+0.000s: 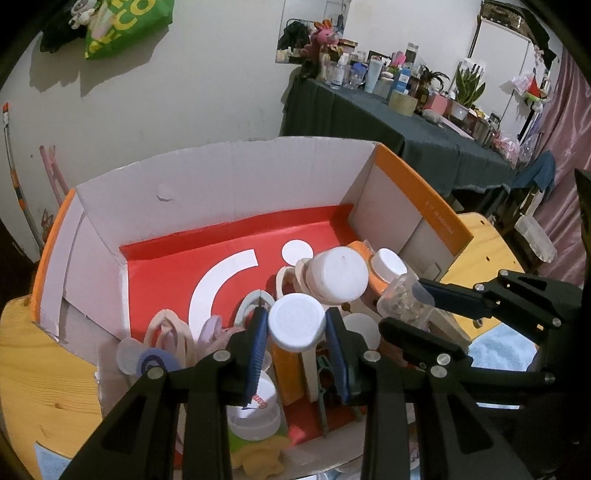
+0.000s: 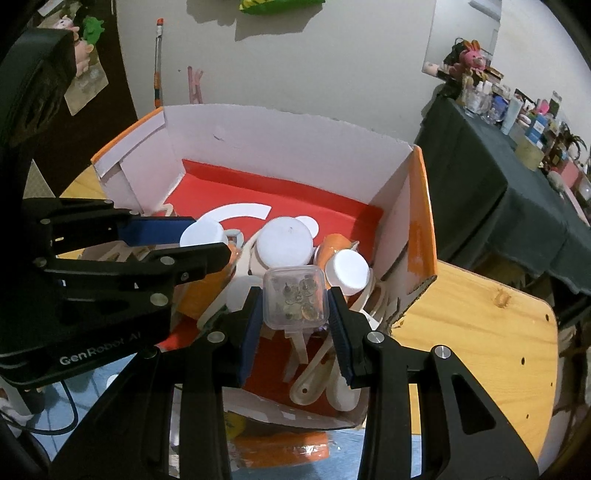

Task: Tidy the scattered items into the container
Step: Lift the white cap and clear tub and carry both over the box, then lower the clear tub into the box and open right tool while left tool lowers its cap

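Left gripper [image 1: 296, 345]: nearest to me in the left view; my pads clamp an orange bottle [image 1: 290, 369] just under its white cap [image 1: 296, 323], over the near part of the box.
Right gripper [image 2: 295, 325]: nearest in the right view; its pads grip a small clear case [image 2: 295, 297] by two opposite sides, coin-like bits showing inside, also over the box.
Crowding: my two grippers sit side by side; each shows in the other's view, close to the held thing.
Under the bottle: a white tub [image 1: 255, 410] with blue lettering, a round blue-and-white lid [image 1: 157, 363], and pale loops [image 1: 166, 328] lying flat on the floor of the box.
Under the case: cream spoons [image 2: 314, 380] heaped in the near right corner.
In the way: a fat white-capped jar [image 1: 338, 275] and a smaller white-capped orange bottle [image 1: 388, 264] stand just behind what I hold.
White caps counted: three upright in the left view, counting mine.
Box [image 1: 229, 184]: cardboard, orange outside, white walls, red floor with a white arc and dot; its far half is bare.
Table [image 2: 480, 314]: wooden, under the box; a blue cloth [image 1: 498, 347] lies on it to the right.
Far: a dark-clothed side table [image 1: 369, 118] crowded with bottles, and a green bag [image 1: 125, 26] on the wall.
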Motion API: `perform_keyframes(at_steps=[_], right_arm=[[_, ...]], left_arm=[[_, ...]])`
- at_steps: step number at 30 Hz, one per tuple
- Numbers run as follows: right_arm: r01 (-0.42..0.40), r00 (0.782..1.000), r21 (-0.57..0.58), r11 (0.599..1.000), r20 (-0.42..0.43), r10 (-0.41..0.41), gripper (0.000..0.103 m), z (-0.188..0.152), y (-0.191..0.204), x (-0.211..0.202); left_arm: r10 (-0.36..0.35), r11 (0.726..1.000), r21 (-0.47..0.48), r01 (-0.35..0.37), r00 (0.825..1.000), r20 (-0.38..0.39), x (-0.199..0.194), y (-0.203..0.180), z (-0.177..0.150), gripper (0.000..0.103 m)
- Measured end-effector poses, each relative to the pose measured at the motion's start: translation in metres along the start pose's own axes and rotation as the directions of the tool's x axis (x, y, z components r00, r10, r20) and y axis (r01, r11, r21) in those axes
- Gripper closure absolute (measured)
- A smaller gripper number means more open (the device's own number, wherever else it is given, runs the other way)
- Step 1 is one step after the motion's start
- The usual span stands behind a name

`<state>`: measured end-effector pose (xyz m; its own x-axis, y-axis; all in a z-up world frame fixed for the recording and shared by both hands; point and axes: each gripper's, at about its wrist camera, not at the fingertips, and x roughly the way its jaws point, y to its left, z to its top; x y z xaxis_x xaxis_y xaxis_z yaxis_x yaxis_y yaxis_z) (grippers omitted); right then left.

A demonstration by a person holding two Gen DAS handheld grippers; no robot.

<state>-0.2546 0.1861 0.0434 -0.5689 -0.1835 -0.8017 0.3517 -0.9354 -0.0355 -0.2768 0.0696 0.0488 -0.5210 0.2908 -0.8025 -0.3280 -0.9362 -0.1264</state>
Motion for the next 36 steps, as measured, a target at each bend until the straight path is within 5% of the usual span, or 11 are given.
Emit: perform_keyframes(at_steps=[36], right_arm=[[0.036,0.999,-0.002,0.999,-0.024,-0.036,0.070,-0.002,-0.004,0.010]], left_arm=[[0.057,0.997,-0.051,-0.059,0.998,-0.042,0.003,0.032,-0.005,0.069]])
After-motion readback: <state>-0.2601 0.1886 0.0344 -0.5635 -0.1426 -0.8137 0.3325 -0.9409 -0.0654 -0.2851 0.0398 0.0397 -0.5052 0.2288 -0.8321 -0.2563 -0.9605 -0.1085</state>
